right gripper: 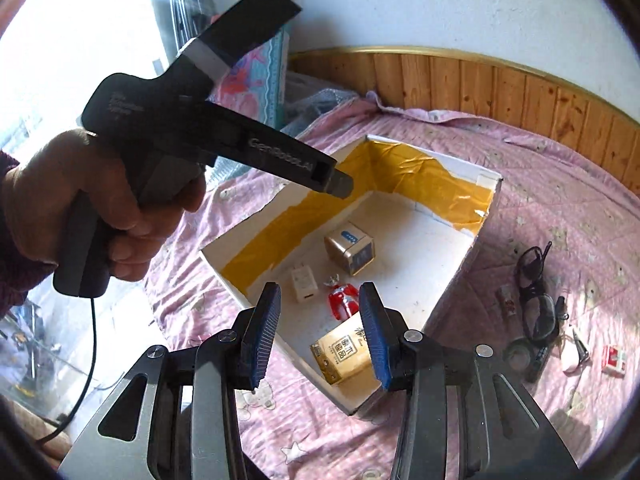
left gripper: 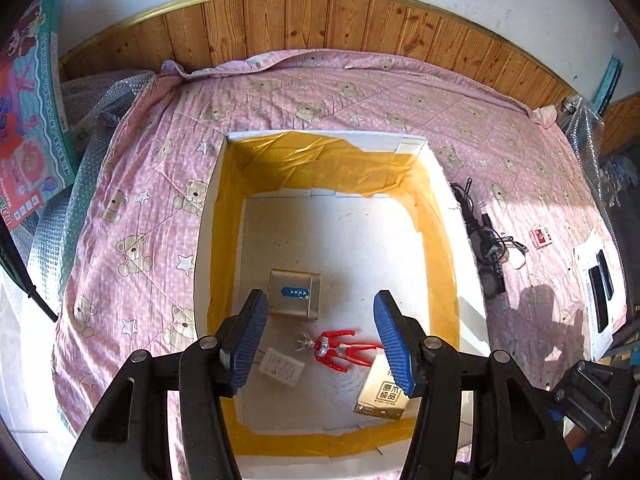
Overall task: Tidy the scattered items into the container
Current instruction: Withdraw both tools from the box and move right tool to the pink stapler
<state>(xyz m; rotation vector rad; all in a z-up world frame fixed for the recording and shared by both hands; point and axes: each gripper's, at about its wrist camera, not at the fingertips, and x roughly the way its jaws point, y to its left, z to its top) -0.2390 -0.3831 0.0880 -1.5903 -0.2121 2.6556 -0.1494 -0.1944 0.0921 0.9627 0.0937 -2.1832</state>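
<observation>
Left gripper [left gripper: 320, 340]: jaws spread wide and empty, hanging over the near end of the box.
Right gripper [right gripper: 320, 332]: jaws apart, nothing between them, above the box's near corner.
Box [left gripper: 208, 240]: white, lined with yellow tape, resting on the pink bear-print bed [left gripper: 140, 200].
Inside the box: gold tin [left gripper: 295, 294], red-and-silver toy figure [left gripper: 340, 350], white charger [left gripper: 280, 367] and a tan carton [left gripper: 380, 394], all on its floor.
Still on the bed, right of the box: black glasses with a tangled cord [right gripper: 536, 300], a small red-and-white pack [right gripper: 615, 361].
Only in the right wrist view: the person's hand [right gripper: 80, 200] clasping the left gripper's handle, and a small tube [right gripper: 507, 300] near the glasses.
Only in the left wrist view: a colourful toy carton [left gripper: 28, 120] at the far left.
</observation>
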